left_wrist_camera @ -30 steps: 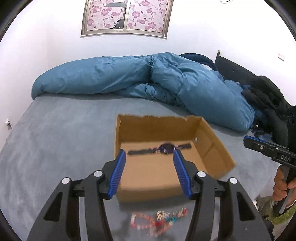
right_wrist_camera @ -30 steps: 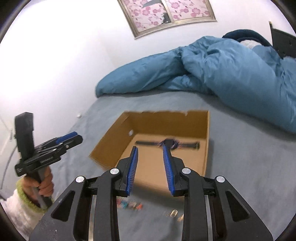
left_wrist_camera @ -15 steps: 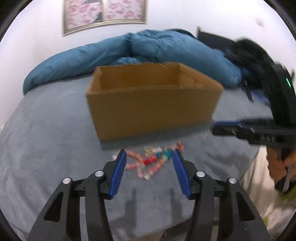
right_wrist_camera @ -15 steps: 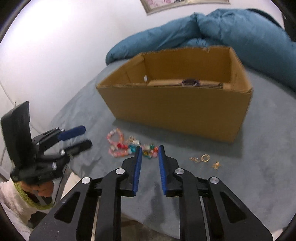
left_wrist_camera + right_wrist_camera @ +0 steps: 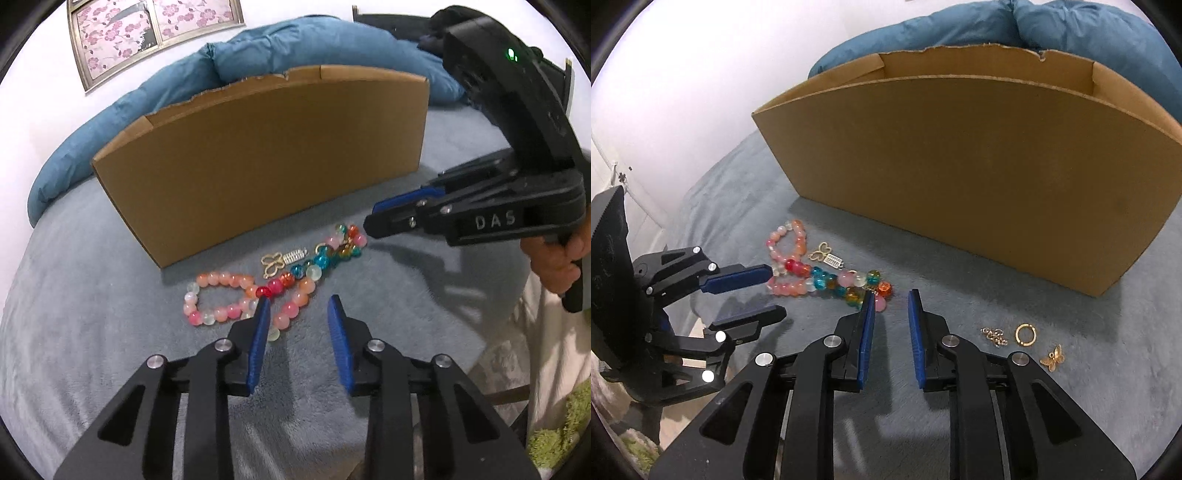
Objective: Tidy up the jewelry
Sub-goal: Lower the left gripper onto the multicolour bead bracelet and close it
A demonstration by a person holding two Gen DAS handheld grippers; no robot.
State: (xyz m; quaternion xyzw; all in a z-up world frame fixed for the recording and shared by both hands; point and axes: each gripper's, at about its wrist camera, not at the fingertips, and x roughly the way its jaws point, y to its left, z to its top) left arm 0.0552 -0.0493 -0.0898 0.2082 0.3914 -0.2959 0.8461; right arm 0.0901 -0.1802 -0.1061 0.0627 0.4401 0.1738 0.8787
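Pink and multicoloured glass-bead bracelets point(image 5: 258, 291) lie tangled on grey fleece bed cover point(image 5: 92, 332) before the tall brown cardboard box point(image 5: 266, 158); left gripper point(image 5: 297, 306) closing, nothing between jaws; right gripper point(image 5: 891, 295) narrowly parted, empty, just beside the beads.

One cardboard box point(image 5: 960, 177) stands at the far side of the bed point(image 5: 1052, 369). Two bead bracelets lie near it: one pink point(image 5: 218, 299), one multicoloured point(image 5: 325, 254). Beside them, one gold butterfly charm point(image 5: 272, 263) and one small silver piece point(image 5: 295, 254). Off to the right: one gold ring point(image 5: 1025, 334), one butterfly pendant point(image 5: 1052, 357), one little chain cluster point(image 5: 994, 335). Two tongs, left point(image 5: 297, 314) and right point(image 5: 891, 306).
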